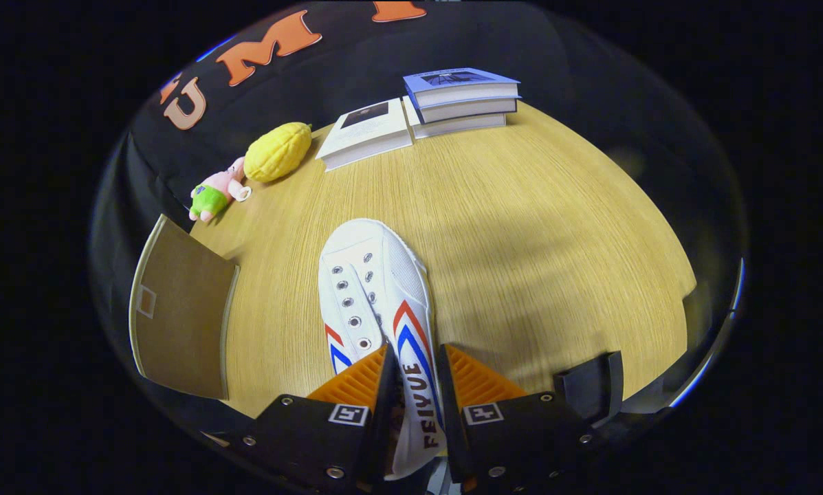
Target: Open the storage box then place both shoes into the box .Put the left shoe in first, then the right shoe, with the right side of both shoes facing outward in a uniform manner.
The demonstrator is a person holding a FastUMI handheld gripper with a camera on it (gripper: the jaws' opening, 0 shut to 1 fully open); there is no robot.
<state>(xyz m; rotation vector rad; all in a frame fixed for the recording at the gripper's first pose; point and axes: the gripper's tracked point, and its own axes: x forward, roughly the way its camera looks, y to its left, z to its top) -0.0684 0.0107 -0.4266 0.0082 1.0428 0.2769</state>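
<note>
At the left of the frame stands one brown board panel (181,320), probably the opened flap or wall of the storage box, but I cannot tell which, because only this part is seen; it rests at the left edge of the counter (555,227). In the upper left, near the back of the counter, lies one small pink and green plush toy (215,194), and just beside it one yellow lumpy thing (278,151), maybe a toy fruit. Going right, in the upper middle, there are books: one flat white book (365,133) and, touching it on the right, a pile of three books (459,102), so four in all. In the lower middle is one white canvas shoe (377,295) with red and blue stripes on its side, its toe pointing away toward the books. The tongs (414,385) are closed on this shoe: both fingers press on the side wall and collar, near the heel end, with the cloth pinched between them. I judge that the shoe is light and soft; the canvas wall can fold or slip under the pinch, and the toe may hang down, while the rubber sole is stiffer. A hold at the collar, close to the heel, looks reasonable, but a deeper bite would give more control when turning it. I count only one shoe here, and whether it is the left or the right one I cannot say surely.
</note>
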